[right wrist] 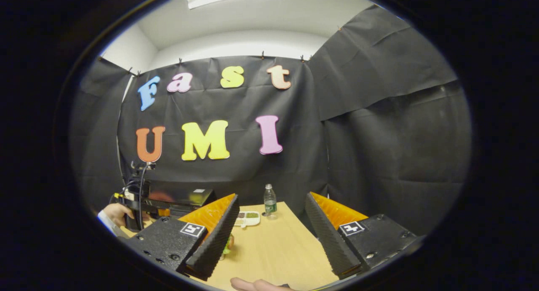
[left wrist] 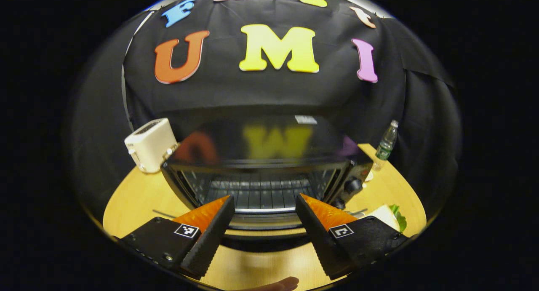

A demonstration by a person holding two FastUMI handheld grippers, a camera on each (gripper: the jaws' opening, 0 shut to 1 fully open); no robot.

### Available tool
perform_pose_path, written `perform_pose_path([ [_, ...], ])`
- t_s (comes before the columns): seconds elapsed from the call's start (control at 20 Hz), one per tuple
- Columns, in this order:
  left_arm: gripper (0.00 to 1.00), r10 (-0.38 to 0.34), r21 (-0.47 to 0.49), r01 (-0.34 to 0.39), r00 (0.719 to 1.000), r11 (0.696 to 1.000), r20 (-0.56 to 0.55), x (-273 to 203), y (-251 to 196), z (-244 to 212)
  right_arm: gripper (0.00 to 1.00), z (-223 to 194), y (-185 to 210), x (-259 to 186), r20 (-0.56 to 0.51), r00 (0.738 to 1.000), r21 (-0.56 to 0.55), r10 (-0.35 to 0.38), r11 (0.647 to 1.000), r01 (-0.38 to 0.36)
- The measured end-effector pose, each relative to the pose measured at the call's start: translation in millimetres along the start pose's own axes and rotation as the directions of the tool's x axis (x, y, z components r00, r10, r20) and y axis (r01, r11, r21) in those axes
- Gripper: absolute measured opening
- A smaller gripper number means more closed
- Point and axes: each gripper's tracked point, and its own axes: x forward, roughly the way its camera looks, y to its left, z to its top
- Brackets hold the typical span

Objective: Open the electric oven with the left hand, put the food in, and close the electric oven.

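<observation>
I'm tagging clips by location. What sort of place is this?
Probably a staged recording booth set up as a kitchen corner: black cloth wall, a wooden table carrying an electric oven, a toaster and a water bottle.

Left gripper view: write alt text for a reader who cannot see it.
The left gripper hovers open in front of the electric oven on a wooden table, its wire rack visible inside. A white toaster stands to the oven's left; a plastic bottle stands to its right, and a sandwich with lettuce lies nearer on that side.
</observation>
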Motion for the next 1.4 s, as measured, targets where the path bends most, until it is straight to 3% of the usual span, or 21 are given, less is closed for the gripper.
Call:
perform_pose_path([
  [0.05,0.87,0.001,-0.011,-0.002,1.000,1.000,-0.023,11,0,-16,0.97,-1,0,0,-0.005,1.000,0.003,0.003,1.000,-0.003],
  [0.1,0.95,0.006,-0.022,-0.007,0.999,1.000,-0.041,7,2,-29,0.97,-3,1,0,-0.008,1.000,0.004,0.005,1.000,-0.005],
  [0.4,0.96,0.007,0.008,-0.007,0.999,1.000,-0.043,-1,2,-57,0.97,-6,4,2,-0.014,1.000,0.005,0.010,1.000,-0.010],
  [0.8,0.96,0.009,0.042,0.002,0.969,0.999,-0.247,-15,0,-116,0.97,-19,11,6,-0.038,0.999,0.007,0.024,1.000,-0.023],
  [1.4,0.96,0.019,0.047,-0.010,0.981,0.999,-0.192,-18,1,-126,0.97,-39,20,15,-0.078,0.996,-0.001,0.035,0.999,-0.035],
])
